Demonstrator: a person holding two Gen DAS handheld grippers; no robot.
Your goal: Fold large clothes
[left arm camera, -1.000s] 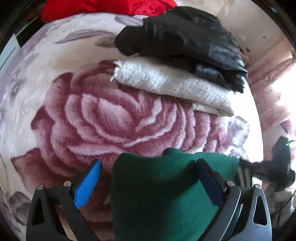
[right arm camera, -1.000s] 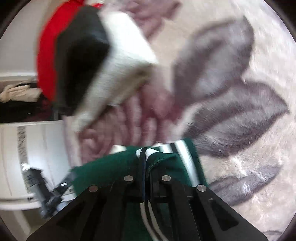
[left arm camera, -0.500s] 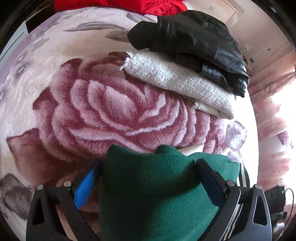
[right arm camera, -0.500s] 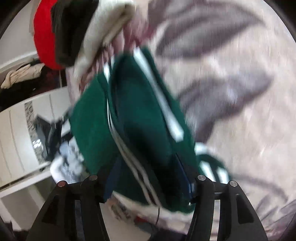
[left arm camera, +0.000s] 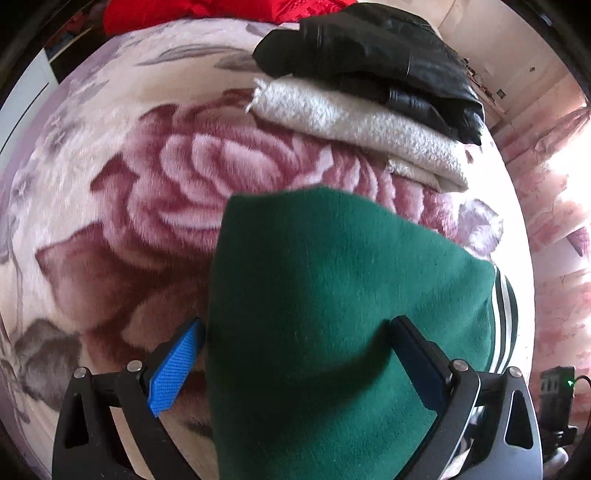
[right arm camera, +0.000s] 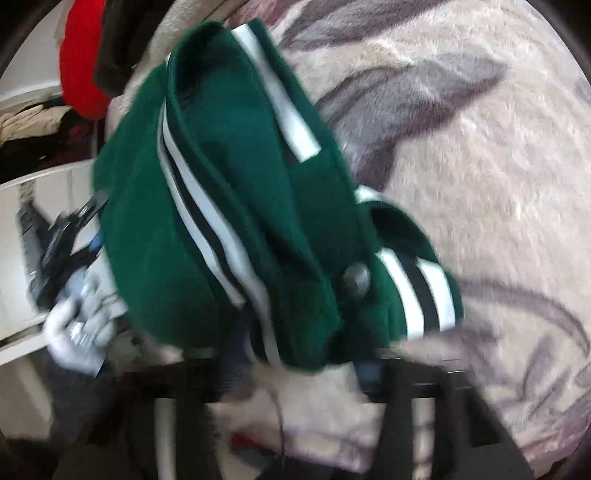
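Observation:
A folded dark green jacket point(left arm camera: 332, 295) with white and black stripes lies on the rose-patterned blanket point(left arm camera: 147, 177). In the left wrist view it fills the space between the fingers of my left gripper point(left arm camera: 295, 354), whose jaws stand wide apart around the bundle. In the right wrist view the green jacket point(right arm camera: 229, 206) shows its striped cuff and a button. My right gripper point(right arm camera: 303, 369) is blurred, its fingers spread wide at the jacket's near edge.
A folded white fuzzy garment point(left arm camera: 362, 129) with a black leather jacket point(left arm camera: 376, 62) on top lies beyond the green jacket. A red garment point(left arm camera: 207, 11) is at the far edge. White furniture point(right arm camera: 22, 206) and a dark device stand left of the bed.
My right gripper was shut on the striped edge a second ago and now stands open. The green jacket has moved forward on the blanket toward the stacked clothes.

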